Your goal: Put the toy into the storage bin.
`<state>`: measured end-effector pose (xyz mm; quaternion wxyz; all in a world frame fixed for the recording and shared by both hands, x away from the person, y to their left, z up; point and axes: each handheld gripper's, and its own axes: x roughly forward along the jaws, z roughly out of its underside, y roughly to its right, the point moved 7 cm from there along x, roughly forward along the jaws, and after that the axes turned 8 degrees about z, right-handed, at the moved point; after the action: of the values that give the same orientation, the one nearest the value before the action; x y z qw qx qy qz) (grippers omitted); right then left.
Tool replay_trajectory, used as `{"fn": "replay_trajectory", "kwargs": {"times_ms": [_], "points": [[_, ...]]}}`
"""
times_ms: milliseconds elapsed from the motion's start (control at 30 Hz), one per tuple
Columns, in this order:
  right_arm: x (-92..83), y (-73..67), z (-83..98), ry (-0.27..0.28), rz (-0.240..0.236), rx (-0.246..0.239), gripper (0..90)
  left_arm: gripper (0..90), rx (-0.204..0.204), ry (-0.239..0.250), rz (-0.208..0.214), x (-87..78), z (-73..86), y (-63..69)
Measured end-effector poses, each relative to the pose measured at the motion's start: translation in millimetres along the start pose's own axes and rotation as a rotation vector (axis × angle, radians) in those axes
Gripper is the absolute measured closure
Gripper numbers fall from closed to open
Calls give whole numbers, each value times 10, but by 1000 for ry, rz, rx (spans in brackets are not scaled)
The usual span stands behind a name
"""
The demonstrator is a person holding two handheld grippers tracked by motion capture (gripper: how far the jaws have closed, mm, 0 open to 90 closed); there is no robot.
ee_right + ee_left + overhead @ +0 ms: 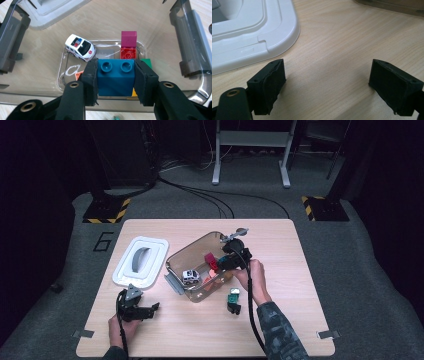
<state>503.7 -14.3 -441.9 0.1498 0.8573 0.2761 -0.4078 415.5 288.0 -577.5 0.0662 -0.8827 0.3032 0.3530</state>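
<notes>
My right gripper point(115, 65) is shut on a blue two-stud brick point(115, 81) and holds it over the open clear plastic box point(190, 50). In the box lie a white toy emergency car point(80, 50), a magenta brick point(128, 38) on a red brick point(128, 53), and green, orange and yellow pieces. In the high view the right gripper point(223, 264) reaches into the box point(176, 257) from its right side. My left gripper point(147, 311) rests near the table's front left. Its jaws stand wide open over bare wood point(329, 85), with nothing between them.
The box's white lid point(140, 261) lies flat to the left of the box, and its corner point(249, 32) is just beyond the left gripper. A small green and black object point(233, 300) sits on the table in front of the box, by the right forearm.
</notes>
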Motion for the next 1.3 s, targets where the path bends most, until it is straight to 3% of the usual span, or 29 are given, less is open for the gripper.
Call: {"fn": "replay_trajectory", "kwargs": {"times_ms": [100,133,200,233,500,767,900,1067,1300], "points": [[8,-4,20,-6,-1,-2,557,134,-1,0,0,0,0,0],[7,-1,34,-10,6,-1,477,133,-1,1,0,1,-1,1],[3,-2,36,-10,8,6,456,134,0,0,1,0,0,0],[-22,6,40,-3,17,11,377,134,0,0,0,0,0,0],[-254,98,69,71,46,41,199,134,-2,2,0,1,-1,2],[-435,216,242,135,57,70,137,134,0,0,0,0,0,1],[-441,251,357,135,64,82,129,134,-1,0,1,1,0,1],[-382,293,568,119,73,113,127,134,5,-1,0,-1,-1,-2],[-173,301,864,90,51,163,110,134,-1,1,1,1,0,1]]}}
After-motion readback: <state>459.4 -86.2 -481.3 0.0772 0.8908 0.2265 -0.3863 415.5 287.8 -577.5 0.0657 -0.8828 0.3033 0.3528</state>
